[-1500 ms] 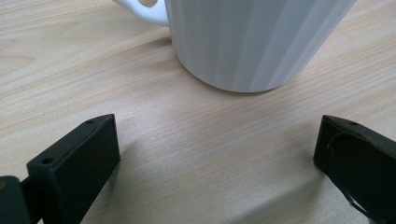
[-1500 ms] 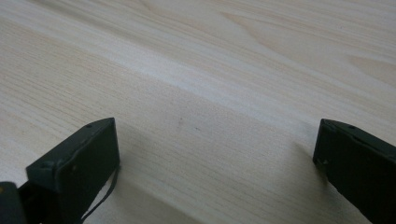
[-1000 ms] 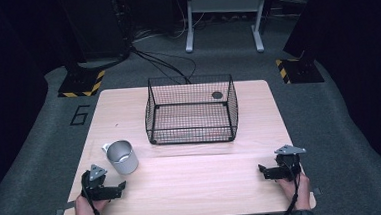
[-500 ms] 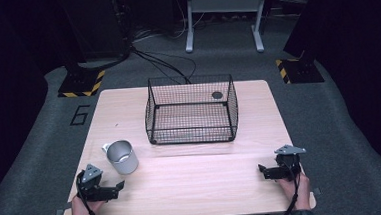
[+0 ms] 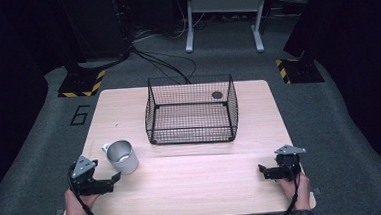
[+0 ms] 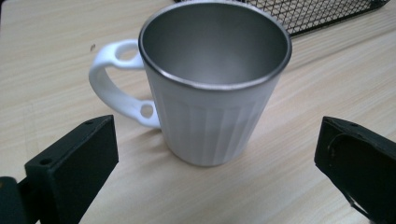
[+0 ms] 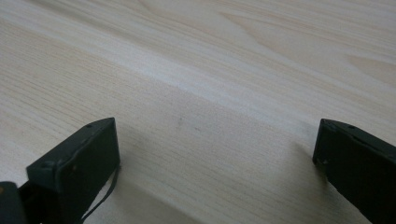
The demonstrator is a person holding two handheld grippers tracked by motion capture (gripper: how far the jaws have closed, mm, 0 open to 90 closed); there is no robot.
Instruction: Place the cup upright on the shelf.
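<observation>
Left gripper (image 5: 113,178) sits near the table's (image 5: 193,187) front-left corner, jaws spread wide, nothing between them, aimed at the mug (image 5: 122,156) just ahead of it. Step in hand looks like the approach for a grasp on the mug. To do it well: keep the jaws wide, slide forward low and level so they straddle the body below the rim, stay off the handle side, close only once the body is centred; a squeeze too high on the slick metal rim would likely slip, and a nudge before closing could tip or push it. Right gripper (image 5: 261,171) rests near the front-right corner, jaws also spread, holding nothing, well apart from the mug. The mug stands upright on the front-left part of the table, short of the wire basket (image 5: 190,110), which sits toward the middle-back, with a small dark disc (image 5: 217,95) at its far right corner. View differences: the left gripper view gives the mug (image 6: 212,84) close up, with white ribbed body, steel lining, empty inside, white handle (image 6: 119,81) pointing to that view's left, gap on both sides to the left gripper (image 6: 217,168). The high view gives the layout and both hands instead. The right gripper view gives the right gripper (image 7: 217,163) over bare wood grain.
</observation>
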